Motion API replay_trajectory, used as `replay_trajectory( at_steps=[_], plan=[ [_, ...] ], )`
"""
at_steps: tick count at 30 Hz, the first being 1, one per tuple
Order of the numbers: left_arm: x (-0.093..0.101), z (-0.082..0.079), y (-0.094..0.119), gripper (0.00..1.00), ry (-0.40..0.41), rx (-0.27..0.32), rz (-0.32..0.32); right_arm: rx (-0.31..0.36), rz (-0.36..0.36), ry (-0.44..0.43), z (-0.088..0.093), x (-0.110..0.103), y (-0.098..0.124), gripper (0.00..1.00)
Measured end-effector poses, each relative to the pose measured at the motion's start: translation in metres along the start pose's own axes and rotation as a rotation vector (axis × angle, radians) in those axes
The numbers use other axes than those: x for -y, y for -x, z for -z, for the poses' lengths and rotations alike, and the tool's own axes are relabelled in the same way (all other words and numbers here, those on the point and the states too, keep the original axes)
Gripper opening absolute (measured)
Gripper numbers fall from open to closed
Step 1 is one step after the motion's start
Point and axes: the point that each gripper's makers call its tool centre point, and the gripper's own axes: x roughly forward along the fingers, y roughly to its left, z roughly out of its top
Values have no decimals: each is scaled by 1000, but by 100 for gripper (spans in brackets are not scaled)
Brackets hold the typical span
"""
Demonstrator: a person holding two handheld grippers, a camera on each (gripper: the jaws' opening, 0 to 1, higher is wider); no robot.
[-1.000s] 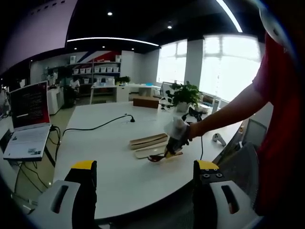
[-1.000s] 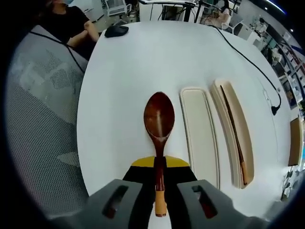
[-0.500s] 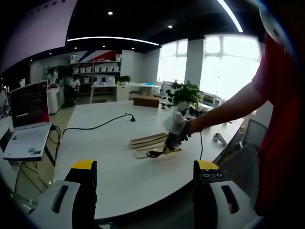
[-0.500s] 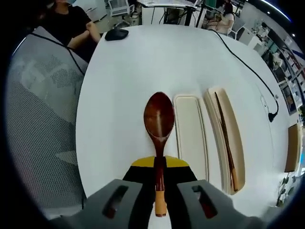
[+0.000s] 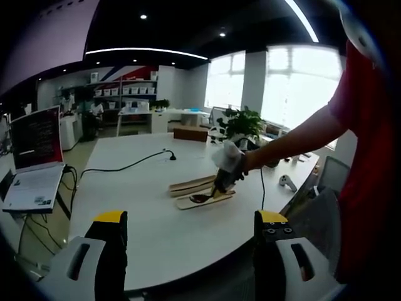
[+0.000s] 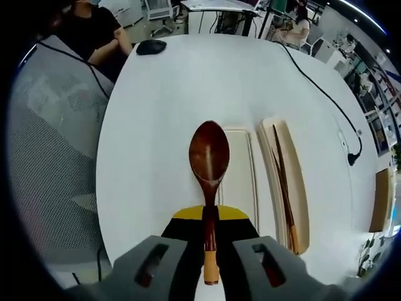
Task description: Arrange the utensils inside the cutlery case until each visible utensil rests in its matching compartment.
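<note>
My right gripper (image 6: 210, 243) is shut on the handle of a dark wooden spoon (image 6: 209, 155). The spoon's bowl points forward and hangs above the left edge of the empty beige tray (image 6: 241, 188) of the cutlery case. Dark chopsticks (image 6: 282, 182) lie in the case's other half (image 6: 299, 188), to the right. In the left gripper view a person's hand holds the right gripper (image 5: 224, 172) over the case (image 5: 191, 186), with the spoon (image 5: 200, 198) low above it. My left gripper (image 5: 191, 251) stands open near the table's front edge, holding nothing.
The round white table (image 5: 138, 213) carries a black cable (image 5: 125, 166), a brown box (image 5: 191, 133) and a plant (image 5: 241, 125). A laptop (image 5: 34, 157) stands at the left. A mouse (image 6: 151, 46) lies at the far edge near a seated person (image 6: 94, 28). A mesh chair (image 6: 50, 132) is beside the table.
The right gripper has carried the spoon sideways toward the case, so its bowl now overlaps the empty tray. The left gripper has stayed put.
</note>
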Motion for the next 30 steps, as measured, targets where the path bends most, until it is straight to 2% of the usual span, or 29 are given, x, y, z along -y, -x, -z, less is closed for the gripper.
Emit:
replay_trajectory(
  at_steps=[17,30],
  plan=[
    [-4,-1,-3,85,0,-11,0,-15,-6,37,0,27,7,1],
    [-8,8,-3,85,15,-35,-14,-2,-7,33,-9,52,11,1]
  ],
)
